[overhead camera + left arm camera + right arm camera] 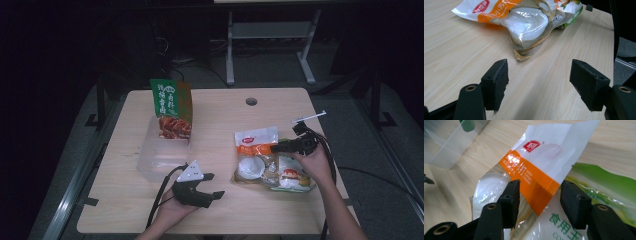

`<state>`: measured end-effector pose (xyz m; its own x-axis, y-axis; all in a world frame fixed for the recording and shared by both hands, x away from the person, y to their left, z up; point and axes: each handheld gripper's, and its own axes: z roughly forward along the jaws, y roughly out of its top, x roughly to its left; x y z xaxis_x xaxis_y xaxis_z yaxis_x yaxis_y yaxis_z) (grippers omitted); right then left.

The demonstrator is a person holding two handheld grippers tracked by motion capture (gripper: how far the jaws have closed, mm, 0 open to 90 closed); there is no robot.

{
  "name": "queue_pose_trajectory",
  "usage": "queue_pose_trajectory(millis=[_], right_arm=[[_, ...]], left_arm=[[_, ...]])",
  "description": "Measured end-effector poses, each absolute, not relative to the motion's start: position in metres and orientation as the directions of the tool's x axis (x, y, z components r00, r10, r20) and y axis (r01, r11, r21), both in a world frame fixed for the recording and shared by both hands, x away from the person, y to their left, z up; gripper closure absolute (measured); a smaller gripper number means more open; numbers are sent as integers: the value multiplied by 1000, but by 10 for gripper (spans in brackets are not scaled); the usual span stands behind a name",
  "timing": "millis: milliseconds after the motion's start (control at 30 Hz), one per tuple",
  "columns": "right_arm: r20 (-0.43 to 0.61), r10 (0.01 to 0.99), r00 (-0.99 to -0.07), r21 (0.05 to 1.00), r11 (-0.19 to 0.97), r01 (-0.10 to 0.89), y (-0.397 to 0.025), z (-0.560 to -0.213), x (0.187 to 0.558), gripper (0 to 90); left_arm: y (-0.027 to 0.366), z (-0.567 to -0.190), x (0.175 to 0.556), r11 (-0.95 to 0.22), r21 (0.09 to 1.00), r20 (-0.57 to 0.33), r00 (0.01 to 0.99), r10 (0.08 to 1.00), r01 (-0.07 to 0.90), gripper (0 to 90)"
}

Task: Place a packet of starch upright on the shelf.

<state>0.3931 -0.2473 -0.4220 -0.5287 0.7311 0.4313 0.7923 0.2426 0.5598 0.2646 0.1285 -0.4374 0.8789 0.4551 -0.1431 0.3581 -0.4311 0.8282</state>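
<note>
The orange-and-white food packet (256, 150) lies at about four o'clock on the wooden table (220, 115), overlapping a green-edged packet (295, 179) (both glossy). The right gripper (539, 200) hovers over it, jaws spread either side of the orange band, grasping nothing. At six o'clock the left gripper (214, 186) is released, beside a clear plastic box (157, 157) holding an upright green snack bag (171, 107).

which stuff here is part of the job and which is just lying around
In the job:
white and orange plastic food bag
green and white bag beneath it
right gripper, open over the bags
clear plastic bin

Lying about:
green and red snack pouch standing in the bin
left gripper, open, idle
</note>
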Motion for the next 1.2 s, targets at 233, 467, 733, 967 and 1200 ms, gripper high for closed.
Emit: queue_pose_trajectory(millis=[233,467,733,967,1200], right_arm=[[441,726,-527,545,250,801,-238,-428,402,637],[502,705,-501,532,205,821,-244,-429,404,811],[474,693,-543,547,251,798,-240,-420,397,897],[462,682,-568,572,261,778,-238,-414,391,898],[441,638,-631,657,249,712,-235,-399,375,899]], left_arm=[[129,-438,265,-428,829,-146,877,458,361,309],[129,-438,266,-427,827,-150,876,459,366,309],[125,-441,266,-448,819,-138,880,455,360,309],[121,-443,266,-436,818,-162,878,451,375,311],[114,-439,272,-418,824,-180,876,448,383,326]])
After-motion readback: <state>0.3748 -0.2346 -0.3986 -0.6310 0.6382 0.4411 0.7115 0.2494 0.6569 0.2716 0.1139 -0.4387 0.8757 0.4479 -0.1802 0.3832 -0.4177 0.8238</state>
